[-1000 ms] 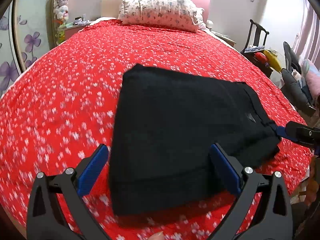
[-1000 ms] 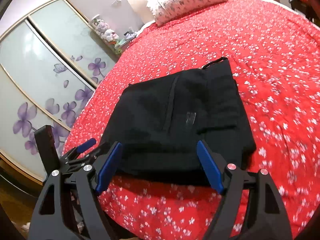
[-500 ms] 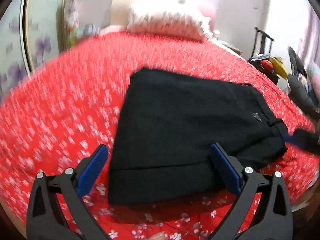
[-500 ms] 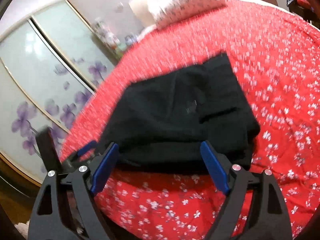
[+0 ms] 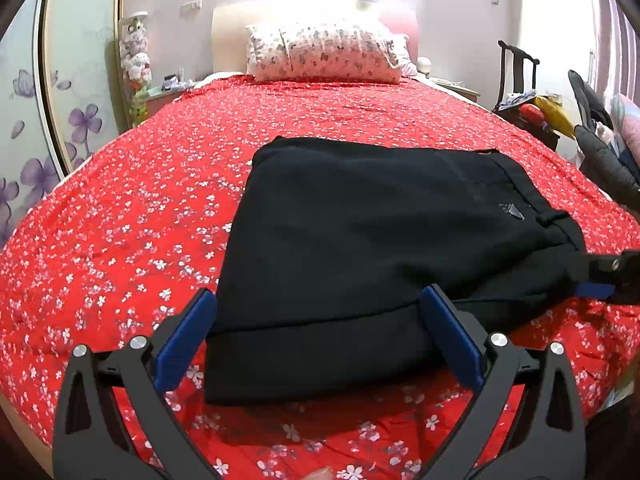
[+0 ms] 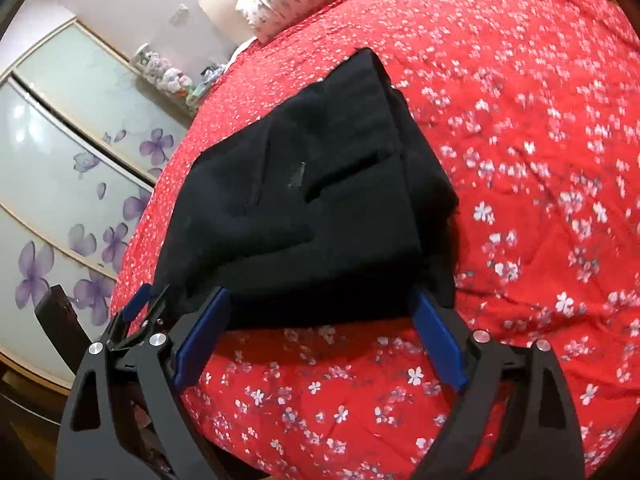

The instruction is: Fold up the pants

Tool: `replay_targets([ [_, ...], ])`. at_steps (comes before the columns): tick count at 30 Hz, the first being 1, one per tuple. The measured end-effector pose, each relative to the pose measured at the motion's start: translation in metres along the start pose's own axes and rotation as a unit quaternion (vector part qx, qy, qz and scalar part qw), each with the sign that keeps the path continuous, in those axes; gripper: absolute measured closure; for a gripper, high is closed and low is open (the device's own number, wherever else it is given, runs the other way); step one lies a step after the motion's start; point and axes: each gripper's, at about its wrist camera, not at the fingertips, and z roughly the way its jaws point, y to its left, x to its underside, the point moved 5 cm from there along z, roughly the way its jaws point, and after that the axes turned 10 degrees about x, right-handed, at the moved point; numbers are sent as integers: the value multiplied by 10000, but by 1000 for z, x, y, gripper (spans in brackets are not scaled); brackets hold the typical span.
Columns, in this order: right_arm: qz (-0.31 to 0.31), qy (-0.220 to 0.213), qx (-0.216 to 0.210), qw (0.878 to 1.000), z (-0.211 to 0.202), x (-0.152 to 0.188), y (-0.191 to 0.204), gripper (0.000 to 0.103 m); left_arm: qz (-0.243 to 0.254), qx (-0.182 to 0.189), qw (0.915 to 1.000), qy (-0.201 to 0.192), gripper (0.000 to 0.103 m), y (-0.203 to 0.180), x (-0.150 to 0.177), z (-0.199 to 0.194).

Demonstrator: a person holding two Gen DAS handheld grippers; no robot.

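Black pants (image 5: 372, 248) lie folded into a thick rectangle on the red flowered bedspread (image 5: 120, 220). My left gripper (image 5: 320, 300) is open, its blue pads on either side of the near folded edge, just above it. My right gripper (image 6: 320, 304) is open at the pants' (image 6: 304, 200) near edge by the waistband end. The right gripper also shows in the left wrist view (image 5: 604, 276) at the pants' right corner. The left gripper shows at the lower left of the right wrist view (image 6: 140, 312).
A flowered pillow (image 5: 324, 54) lies at the headboard. A sliding wardrobe with purple flowers (image 6: 60, 184) stands along the left side. A chair and a pile of clothes (image 5: 592, 148) stand right of the bed. The bed's near edge is just below both grippers.
Both grippers have dropped lower and come closer to the near edge of the folded pants. The right wrist view has tilted. The pants have not moved.
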Motion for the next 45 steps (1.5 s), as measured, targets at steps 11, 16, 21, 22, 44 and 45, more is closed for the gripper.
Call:
replay_targets([
  [11,584,-932,213,9937,-48,-33,-36,11,111,81,9998,-110,2,2,1,1],
  [16,787,-536,-370,9948,-17,-62,-39,17,85,145,9998,-126,2,3,0,2],
  [21,527,52,20,9986,23,-67,-32,20,129,262,9993,-225,2,4,2,2],
  [22,485,143,-4,9987,28,-68,-30,20,144,275,9992,-253,2,4,3,2],
  [44,-40,475,-490,9977,33,-79,0,19,-1163,299,9821,-1452,2,75,-25,-39],
  [45,37,564,-416,9975,39,-80,-4,20,-1269,291,9811,-1434,2,80,-26,-38],
])
